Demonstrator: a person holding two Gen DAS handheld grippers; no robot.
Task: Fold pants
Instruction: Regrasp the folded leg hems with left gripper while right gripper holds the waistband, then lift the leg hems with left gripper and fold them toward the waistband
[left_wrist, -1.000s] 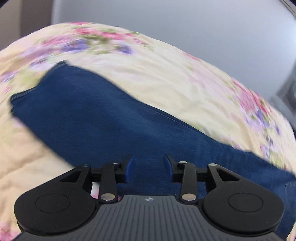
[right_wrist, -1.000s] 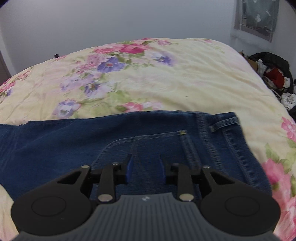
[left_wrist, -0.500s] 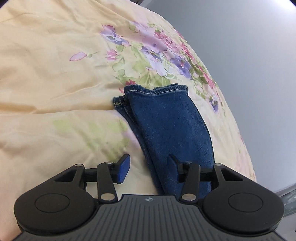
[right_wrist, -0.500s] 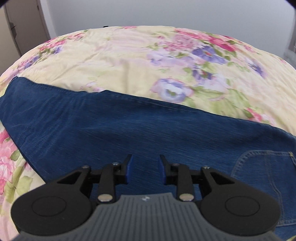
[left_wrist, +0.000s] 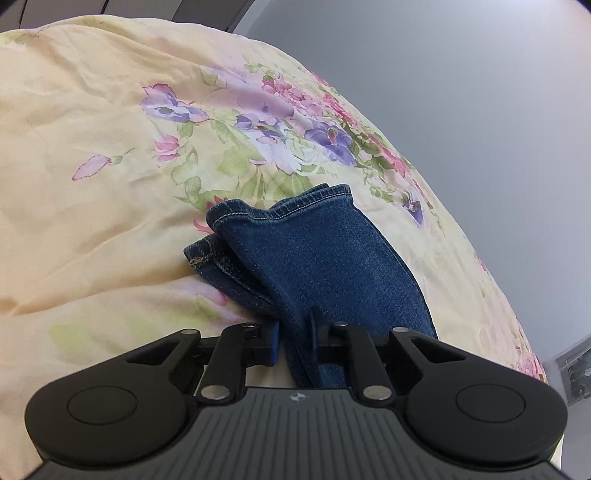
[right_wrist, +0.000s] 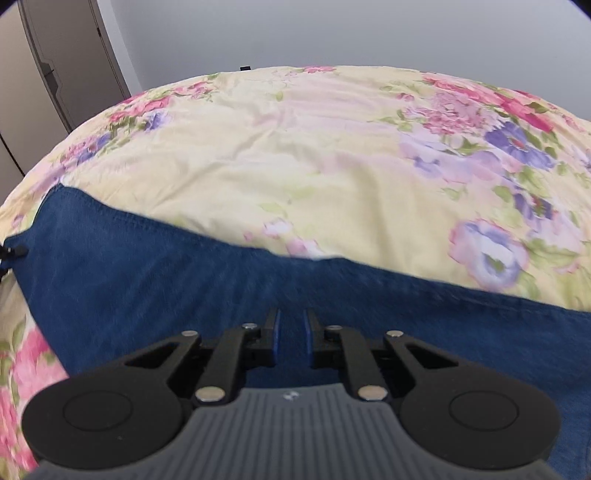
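The left gripper (left_wrist: 293, 341) is clamped on the pants (left_wrist: 325, 266), its two fingers pinching the denim's long edge close behind the leg hems. Ahead of it the two stacked hems (left_wrist: 258, 221) lie on the bedspread (left_wrist: 92, 184), the lower one poking out to the left with its stitching showing. The quilt stretches wide and wrinkled to the left and beyond the hems; to the right it falls away to a grey wall (left_wrist: 461, 92).

The right gripper (right_wrist: 291, 338) hovers over the middle of the pants (right_wrist: 147, 280) with its fingers drawn near each other, a narrow slot between them showing only denim behind. Whether any cloth is caught there I cannot tell.

This view shows the long run of the legs lying flat across the bedspread (right_wrist: 295, 147) as a dark blue band, its far edge a clean line from left to right. At the far left edge of the frame a small black piece touches the end of the denim. Beyond the denim the bed is broad, ending at the wall and a door (right_wrist: 55, 74) at upper left. The hems appear only in the left view.
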